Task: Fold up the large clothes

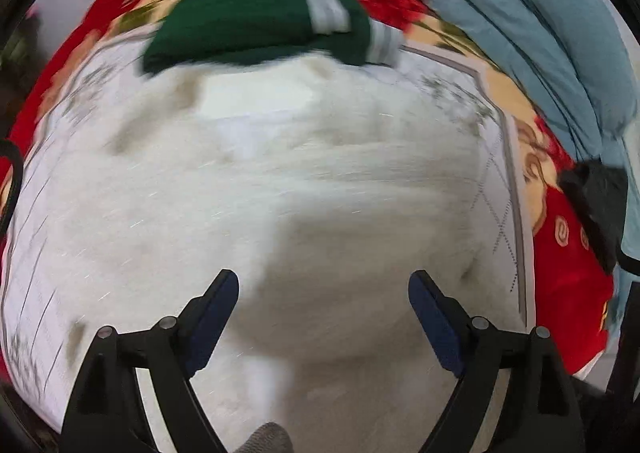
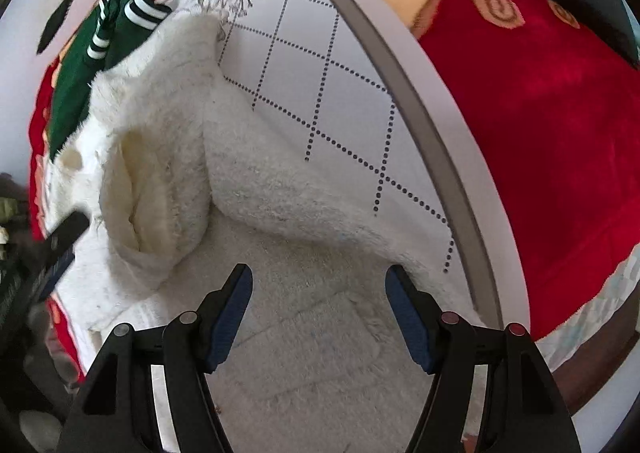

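A large white fluffy garment (image 1: 280, 181) lies spread on the bed; the left wrist view is blurred. My left gripper (image 1: 323, 285) is open and empty just above its near part. In the right wrist view the same white garment (image 2: 256, 189) shows a folded-over sleeve and a cream lining. My right gripper (image 2: 319, 281) is open and empty, with its fingers over the garment's near edge. The left gripper's finger (image 2: 66, 231) shows at the far left of that view.
A folded dark green garment with white stripes (image 1: 256, 25) (image 2: 80, 73) lies beyond the white one. The bed has a white quilted sheet (image 2: 320, 73) over a red floral blanket (image 2: 540, 133). A light blue duvet (image 1: 520, 33) is heaped at the right, with a black item (image 1: 596, 193) beside it.
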Motion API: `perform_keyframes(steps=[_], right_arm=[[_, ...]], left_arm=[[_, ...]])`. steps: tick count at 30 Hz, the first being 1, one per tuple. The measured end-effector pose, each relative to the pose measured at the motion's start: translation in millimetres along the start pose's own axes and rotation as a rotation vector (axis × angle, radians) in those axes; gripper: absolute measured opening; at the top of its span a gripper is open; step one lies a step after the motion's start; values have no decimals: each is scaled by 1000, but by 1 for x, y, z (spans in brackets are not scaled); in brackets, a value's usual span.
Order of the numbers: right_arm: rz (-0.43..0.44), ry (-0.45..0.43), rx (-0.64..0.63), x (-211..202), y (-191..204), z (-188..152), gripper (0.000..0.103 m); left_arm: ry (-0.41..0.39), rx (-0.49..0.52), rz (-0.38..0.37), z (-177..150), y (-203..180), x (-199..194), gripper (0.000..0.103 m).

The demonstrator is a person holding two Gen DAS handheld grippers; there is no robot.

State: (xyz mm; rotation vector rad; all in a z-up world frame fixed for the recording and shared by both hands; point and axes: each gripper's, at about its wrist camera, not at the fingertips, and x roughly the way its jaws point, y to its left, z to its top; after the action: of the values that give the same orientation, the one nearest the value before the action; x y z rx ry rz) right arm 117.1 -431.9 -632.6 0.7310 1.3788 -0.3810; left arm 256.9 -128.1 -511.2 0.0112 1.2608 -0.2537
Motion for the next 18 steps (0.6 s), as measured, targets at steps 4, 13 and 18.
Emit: perform_keyframes(steps=[4,13,18], right_arm=[[-3,-15,-34,-10,2,4,71],[-161,2,-239,26,47,21,71],[-212,85,-287,60,63,27,10]], left_arm=[[25,-139,209,-35,86,-23,87],[279,-252,540,-98,213,51,89],[182,-156,578,-78,196,58,77]])
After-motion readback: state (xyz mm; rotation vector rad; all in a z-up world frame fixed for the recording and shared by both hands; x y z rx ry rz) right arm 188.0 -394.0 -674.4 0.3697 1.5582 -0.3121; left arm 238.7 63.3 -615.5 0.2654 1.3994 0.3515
